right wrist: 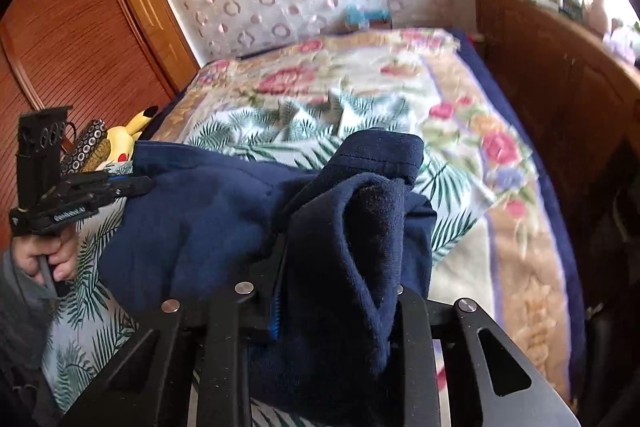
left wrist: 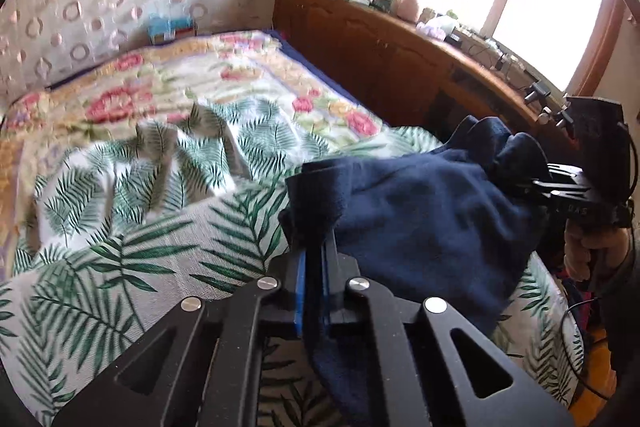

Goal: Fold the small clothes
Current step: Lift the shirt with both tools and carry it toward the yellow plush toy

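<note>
— Where's the garment?

— The navy cloth point(left wrist: 420, 203) hangs mid-frame above the bed point(left wrist: 120, 227). My left gripper point(left wrist: 314, 247) is pinched tight on one edge; my right gripper point(right wrist: 320, 247) seems clamped too, though fabric covers it.

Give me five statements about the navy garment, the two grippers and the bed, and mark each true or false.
1. The left gripper is shut on the navy garment. True.
2. The right gripper is open and clear of the garment. False: it is shut on a bunched part of the garment.
3. The garment lies flat and fully folded on the bed. False: it hangs slack between the two grippers, above the leaf-print sheet.
4. A floral blanket covers the far part of the bed. True.
5. A yellow plush toy sits on top of the garment. False: it is at the bed's edge, near the wooden louvred door.
</note>
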The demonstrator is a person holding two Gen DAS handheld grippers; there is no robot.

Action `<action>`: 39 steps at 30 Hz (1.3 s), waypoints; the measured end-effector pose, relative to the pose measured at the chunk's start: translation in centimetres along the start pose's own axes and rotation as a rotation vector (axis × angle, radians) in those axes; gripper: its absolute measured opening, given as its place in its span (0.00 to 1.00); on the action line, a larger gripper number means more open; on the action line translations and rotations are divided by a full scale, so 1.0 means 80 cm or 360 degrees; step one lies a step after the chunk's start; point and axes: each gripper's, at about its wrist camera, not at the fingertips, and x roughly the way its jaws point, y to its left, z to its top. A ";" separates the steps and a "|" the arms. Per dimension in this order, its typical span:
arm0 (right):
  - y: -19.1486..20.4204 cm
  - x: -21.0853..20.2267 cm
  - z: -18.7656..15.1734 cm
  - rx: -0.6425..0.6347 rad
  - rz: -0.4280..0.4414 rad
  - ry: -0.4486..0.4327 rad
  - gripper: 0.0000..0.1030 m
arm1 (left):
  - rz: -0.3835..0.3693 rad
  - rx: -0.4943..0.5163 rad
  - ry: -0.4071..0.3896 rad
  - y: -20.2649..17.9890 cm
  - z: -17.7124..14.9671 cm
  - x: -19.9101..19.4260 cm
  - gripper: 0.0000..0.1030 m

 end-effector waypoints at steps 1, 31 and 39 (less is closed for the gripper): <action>0.004 -0.007 -0.001 -0.0018 -0.0011 -0.0033 0.25 | -0.0006 0.0003 -0.0024 -0.001 0.002 -0.008 0.05; 0.154 -0.052 0.016 -0.0455 0.0172 -0.0234 0.23 | 0.0208 -0.0042 -0.0418 0.065 -0.065 -0.254 0.05; 0.106 -0.035 -0.082 -0.0226 0.0063 -0.0056 0.25 | 0.0176 0.0012 -0.0100 0.064 -0.084 -0.143 0.05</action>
